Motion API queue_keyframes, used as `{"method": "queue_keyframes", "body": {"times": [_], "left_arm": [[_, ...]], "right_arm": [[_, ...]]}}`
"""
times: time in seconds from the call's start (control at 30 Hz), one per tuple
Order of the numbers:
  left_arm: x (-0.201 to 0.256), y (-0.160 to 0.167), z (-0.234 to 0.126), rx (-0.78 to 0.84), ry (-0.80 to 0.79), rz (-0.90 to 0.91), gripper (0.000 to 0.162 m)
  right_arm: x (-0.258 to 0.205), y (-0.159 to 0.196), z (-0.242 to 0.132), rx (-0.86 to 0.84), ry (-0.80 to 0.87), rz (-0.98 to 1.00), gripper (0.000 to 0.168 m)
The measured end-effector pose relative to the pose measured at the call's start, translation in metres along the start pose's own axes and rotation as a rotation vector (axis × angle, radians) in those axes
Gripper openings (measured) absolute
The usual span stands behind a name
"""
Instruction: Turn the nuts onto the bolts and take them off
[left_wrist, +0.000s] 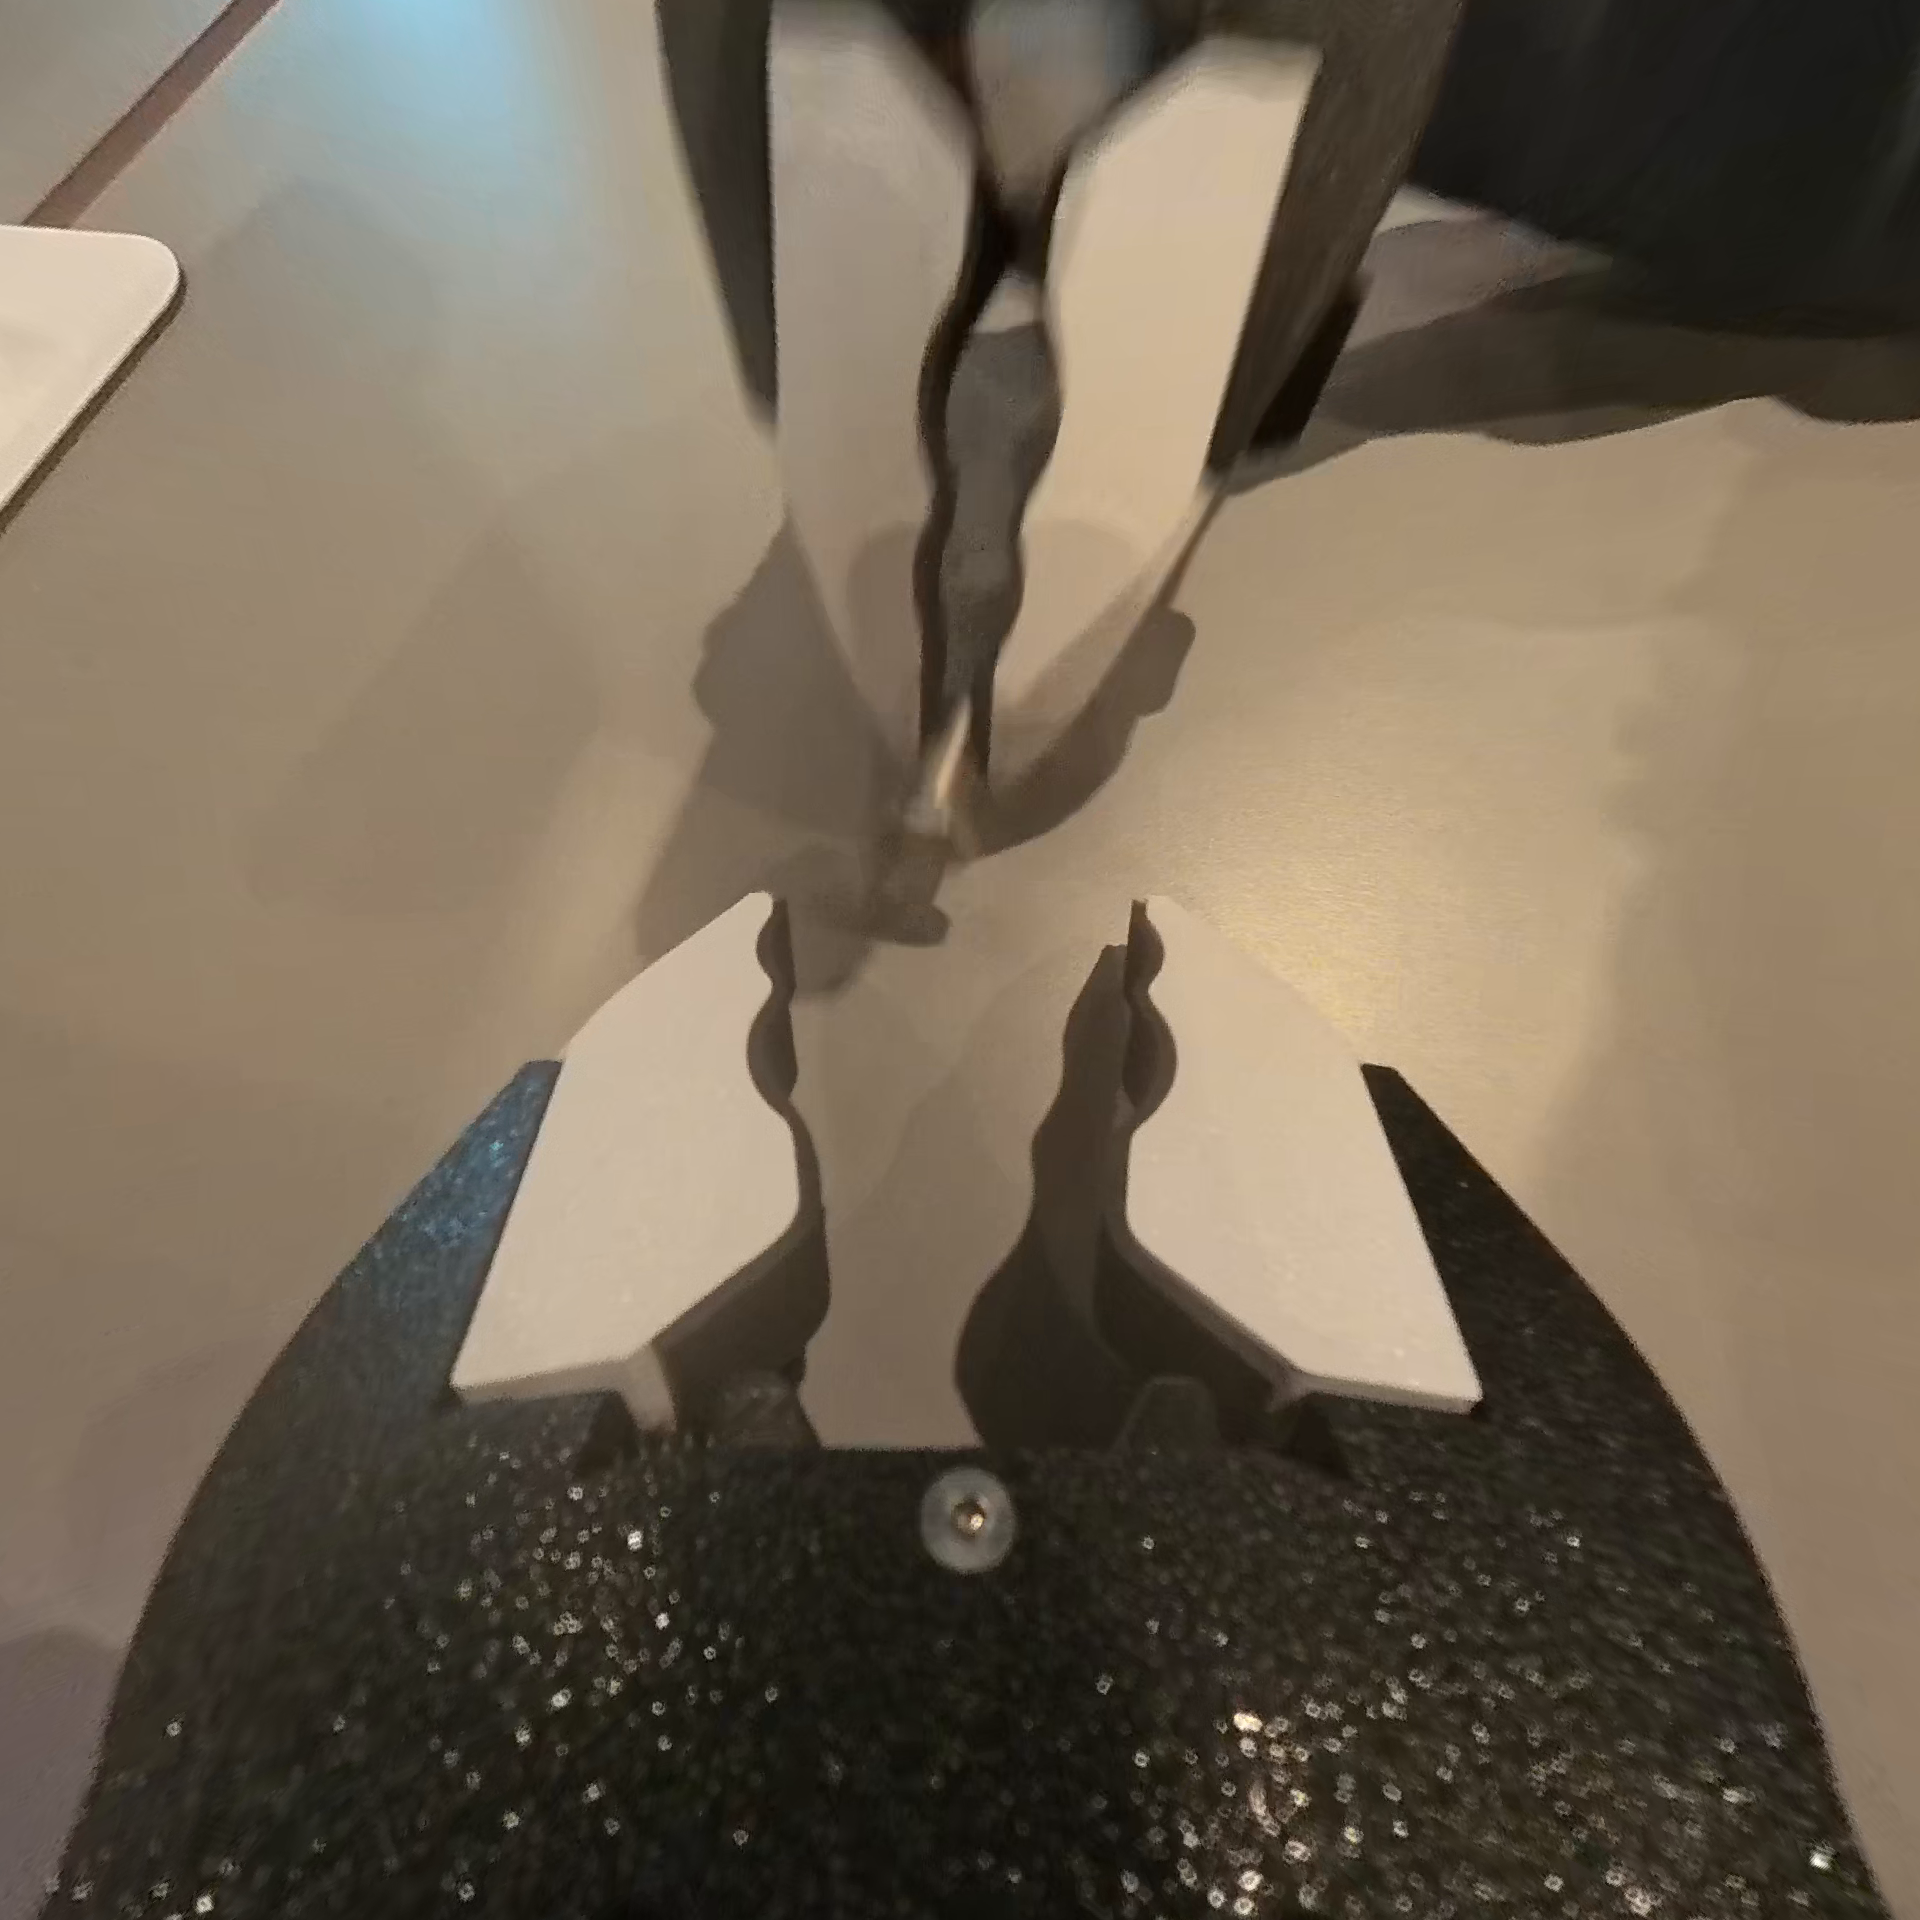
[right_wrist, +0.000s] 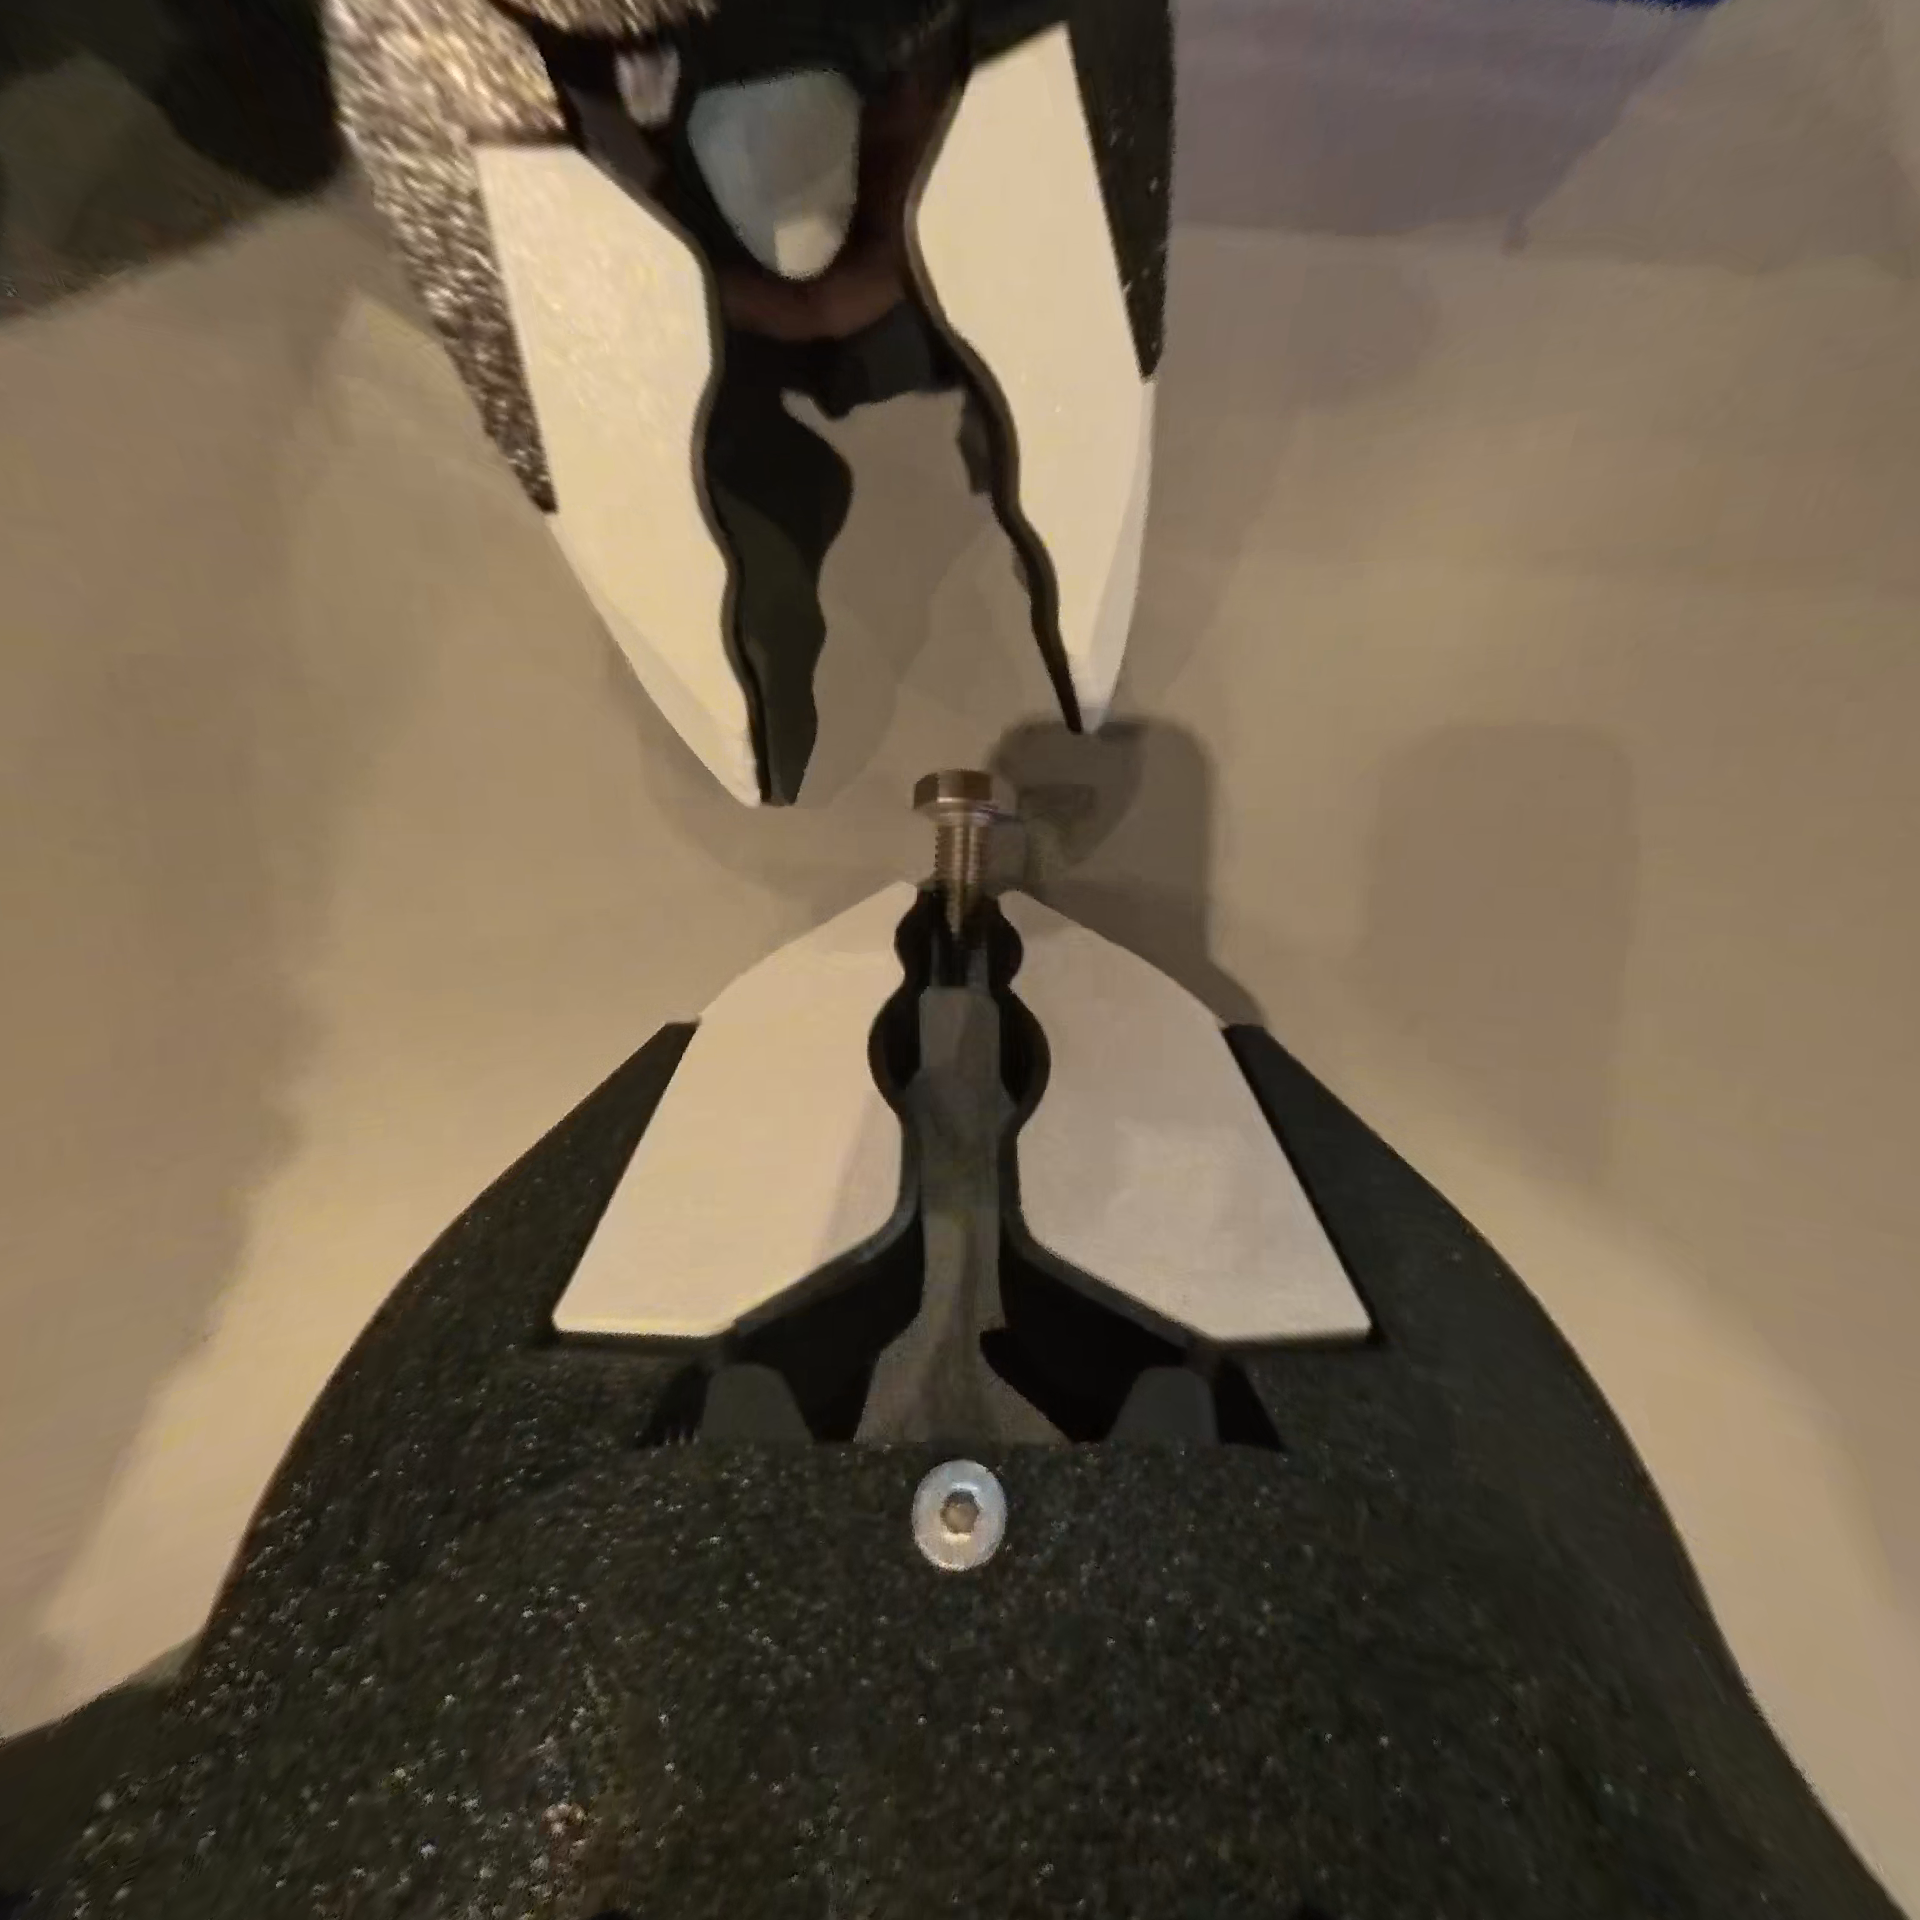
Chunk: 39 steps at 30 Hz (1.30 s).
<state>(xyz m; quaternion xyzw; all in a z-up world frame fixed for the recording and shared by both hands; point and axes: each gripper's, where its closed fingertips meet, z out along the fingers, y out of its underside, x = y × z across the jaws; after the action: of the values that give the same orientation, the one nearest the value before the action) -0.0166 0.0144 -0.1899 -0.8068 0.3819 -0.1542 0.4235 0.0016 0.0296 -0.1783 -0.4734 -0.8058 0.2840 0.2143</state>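
Right hand-held gripper (right_wrist: 958, 902) closed tight on the threaded shank of a small steel bolt (right_wrist: 954, 831), pinched at the very fingertips. Bolt pointing straight ahead toward 12 o'clock from those tips, hexagonal head farthest out, threads bare between head and fingertips. In the right wrist view, left hand-held gripper (right_wrist: 925, 758) reaching in from 12 o'clock, spread wide with nothing between its fingers; one white fingertip (right_wrist: 748, 758) at about 10 o'clock of the bolt head, the other at about 1 o'clock, both near the head but apart from it.

In the left wrist view, left hand-held gripper (left_wrist: 956, 914) again wide apart and empty, pale bench (left_wrist: 1455, 831) showing between the fingers. Right hand-held gripper (left_wrist: 940, 790) coming down from 12 o'clock, blurred, with the bolt (left_wrist: 930, 821) at its tips just beyond the left fingertips. Something dark at the bolt's far end, near the bench, possibly a nut, too smeared to say. White flat object (left_wrist: 73, 332) with a rounded corner at 9 o'clock on the bench edge.
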Motion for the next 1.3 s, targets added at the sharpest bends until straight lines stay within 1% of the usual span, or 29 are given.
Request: {"method": "queue_keyframes", "body": {"times": [0.03, 0.1, 0.13, 0.2, 0.27, 0.3, 0.33, 0.4, 0.47, 0.5, 0.57, 0.67, 0.7, 0.77, 0.9, 0.97, 1.07, 1.13, 1.17, 1.23, 1.3], "left_arm": [[0.000, 0.000, 0.000, -0.001, 0.001, -0.002, 0.061], [0.000, 0.000, 0.000, -0.003, 0.003, -0.005, 0.060], [0.000, 0.001, 0.000, -0.003, 0.003, -0.005, 0.060], [0.000, 0.001, 0.000, -0.003, 0.004, -0.005, 0.060], [0.001, 0.001, 0.000, -0.005, 0.008, -0.007, 0.060], [0.001, 0.001, 0.000, -0.006, 0.010, -0.009, 0.060], [0.001, 0.001, 0.000, -0.007, 0.011, -0.010, 0.060], [0.001, 0.001, 0.000, -0.008, 0.014, -0.012, 0.060], [0.001, 0.002, 0.001, -0.012, 0.018, -0.019, 0.060], [0.001, 0.002, 0.001, -0.015, 0.021, -0.023, 0.060], [0.001, 0.002, 0.001, -0.019, 0.024, -0.030, 0.060], [0.000, 0.002, 0.001, -0.019, 0.024, -0.031, 0.061], [0.000, 0.002, 0.002, -0.021, 0.025, -0.033, 0.061], [0.000, 0.003, 0.002, -0.026, 0.029, -0.041, 0.061], [0.000, 0.003, 0.002, -0.030, 0.032, -0.048, 0.062], [0.000, 0.003, 0.003, -0.030, 0.031, -0.048, 0.062], [0.000, 0.003, 0.003, -0.030, 0.031, -0.049, 0.062], [-0.001, 0.003, 0.003, -0.031, 0.031, -0.050, 0.062], [-0.001, 0.003, 0.003, -0.031, 0.032, -0.051, 0.062], [-0.001, 0.004, 0.003, -0.034, 0.035, -0.056, 0.062], [-0.001, 0.004, 0.004, -0.035, 0.036, -0.058, 0.063]], "right_arm": [[0.003, 0.000, -0.015, -0.018, 0.070, -0.022, 0.010], [0.016, 0.010, -0.061, -0.116, 0.290, -0.050, 0.010], [0.022, 0.016, -0.092, -0.149, 0.409, -0.044, 0.009], [0.035, 0.033, -0.162, -0.184, 0.628, 0.030, 0.010], [0.049, 0.065, -0.239, -0.243, 0.856, 0.135, 0.010], [0.054, 0.089, -0.274, -0.292, 0.948, 0.206, 0.010], [0.059, 0.117, -0.303, -0.340, 1.003, 0.292, 0.009], [0.063, 0.180, -0.336, -0.415, 0.985, 0.504, 0.009], [0.066, 0.243, -0.352, -0.491, 0.935, 0.677, 0.009], [0.067, 0.270, -0.354, -0.513, 0.904, 0.753, 0.009], [0.067, 0.304, -0.349, -0.525, 0.838, 0.849, 0.009], [0.065, 0.333, -0.342, -0.594, 0.742, 0.951, 0.010], [0.069, 0.334, -0.345, -0.575, 0.743, 0.979, 0.010], [0.068, 0.334, -0.344, -0.561, 0.689, 1.062, 0.010], [0.063, 0.343, -0.340, -0.624, 0.610, 1.119, 0.012], [0.067, 0.340, -0.341, -0.604, 0.630, 1.110, 0.018], [0.070, 0.327, -0.348, -0.608, 0.688, 1.076, 0.019], [0.074, 0.301, -0.353, -0.577, 0.769, 1.021, 0.019], [0.076, 0.278, -0.352, -0.533, 0.813, 0.972, 0.018], [0.079, 0.215, -0.340, -0.402, 0.875, 0.827, 0.015], [0.074, 0.143, -0.312, -0.233, 0.872, 0.668, 0.014]]}}
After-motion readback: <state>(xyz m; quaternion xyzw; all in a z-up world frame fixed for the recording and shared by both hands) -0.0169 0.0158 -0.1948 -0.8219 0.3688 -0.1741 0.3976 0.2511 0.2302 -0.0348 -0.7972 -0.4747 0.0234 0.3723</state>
